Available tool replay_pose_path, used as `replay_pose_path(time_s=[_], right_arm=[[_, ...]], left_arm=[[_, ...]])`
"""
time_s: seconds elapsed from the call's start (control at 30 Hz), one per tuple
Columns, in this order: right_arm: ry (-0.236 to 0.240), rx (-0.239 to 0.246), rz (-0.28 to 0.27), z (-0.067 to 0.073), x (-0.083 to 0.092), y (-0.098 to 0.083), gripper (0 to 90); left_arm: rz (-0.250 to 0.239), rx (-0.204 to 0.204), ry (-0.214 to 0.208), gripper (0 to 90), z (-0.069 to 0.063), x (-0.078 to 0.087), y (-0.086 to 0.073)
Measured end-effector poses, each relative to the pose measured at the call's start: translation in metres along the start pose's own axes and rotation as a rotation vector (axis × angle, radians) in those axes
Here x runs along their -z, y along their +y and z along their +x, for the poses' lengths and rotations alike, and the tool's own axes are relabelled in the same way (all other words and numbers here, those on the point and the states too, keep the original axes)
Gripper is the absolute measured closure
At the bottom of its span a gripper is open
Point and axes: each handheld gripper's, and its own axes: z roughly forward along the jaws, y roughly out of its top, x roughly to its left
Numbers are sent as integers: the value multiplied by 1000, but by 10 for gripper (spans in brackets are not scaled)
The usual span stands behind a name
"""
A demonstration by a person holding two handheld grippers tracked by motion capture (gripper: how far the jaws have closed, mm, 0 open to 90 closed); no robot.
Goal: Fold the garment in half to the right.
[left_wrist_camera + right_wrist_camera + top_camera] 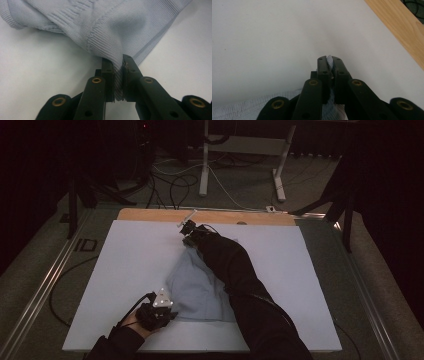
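A pale blue knitted garment (197, 287) lies crumpled in the middle of the white table top (125, 265). My left gripper (161, 312) sits at the garment's near left corner, shut on a fold of the ribbed fabric (117, 82), which fans out beyond the jaws across the garment (105, 22). My right gripper (189, 236) reaches to the garment's far end, near the back of the table. It is shut on a thin edge of the same cloth (329, 60), with more of the garment (244, 108) under the gripper's body.
A wooden strip (205, 215) runs along the table's far edge and shows as a wooden strip (397, 27) at the right gripper view's upper right. Behind the table stand white desk legs (204, 165) and loose cables (175, 185) on the floor. A dark-sleeved forearm (240, 280) crosses the garment.
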Motion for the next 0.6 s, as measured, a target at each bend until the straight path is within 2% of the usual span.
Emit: replay_pose_path(time_s=[0.2, 0.5, 0.6], right_arm=[[-3, 0, -20, -1, 8, 1, 869], [-2, 2, -43, -3, 19, 1, 868], [-1, 8, -48, -3, 22, 0, 869]], left_arm=[[-11, -10, 4, 840, -1, 3, 5], [-26, -16, -17, 846, -2, 7, 13], [-27, -47, -13, 846, -3, 8, 16]])
